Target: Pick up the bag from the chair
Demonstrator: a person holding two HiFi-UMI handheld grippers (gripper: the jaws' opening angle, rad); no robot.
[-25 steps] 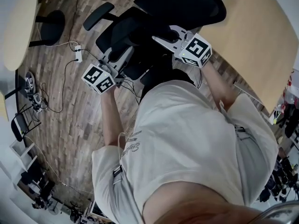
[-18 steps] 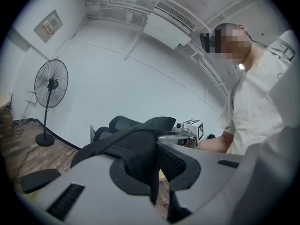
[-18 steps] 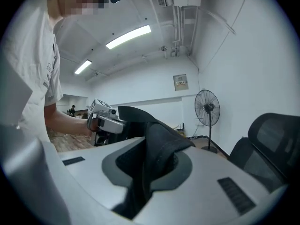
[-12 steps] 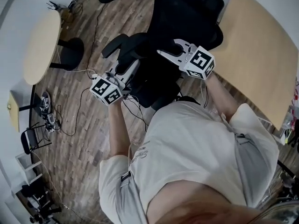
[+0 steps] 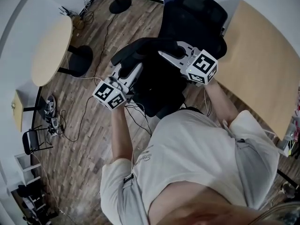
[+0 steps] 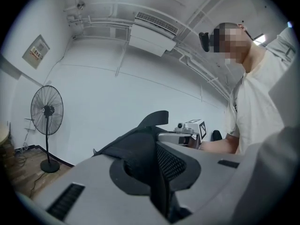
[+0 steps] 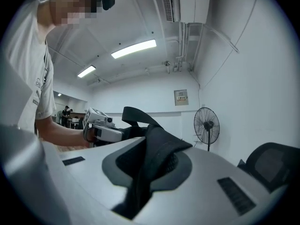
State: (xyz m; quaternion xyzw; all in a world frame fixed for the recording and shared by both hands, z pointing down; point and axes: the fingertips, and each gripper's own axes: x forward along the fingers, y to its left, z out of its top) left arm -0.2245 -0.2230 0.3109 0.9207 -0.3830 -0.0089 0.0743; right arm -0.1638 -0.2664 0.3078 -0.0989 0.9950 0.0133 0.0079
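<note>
Bag (image 5: 157, 81), black: we are gripping it, left gripper (image 5: 135, 73) and right gripper (image 5: 165, 55) both clenched; raising evenly should clear chair (image 5: 199, 13).

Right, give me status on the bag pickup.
Left gripper shut on bag. Right gripper shut on bag too. Bag hangs between them, before the chair. No obstruction seen.

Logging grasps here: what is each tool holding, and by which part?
The black bag: left tool and right tool each pinch its fabric near the top, at opposite sides.
</note>
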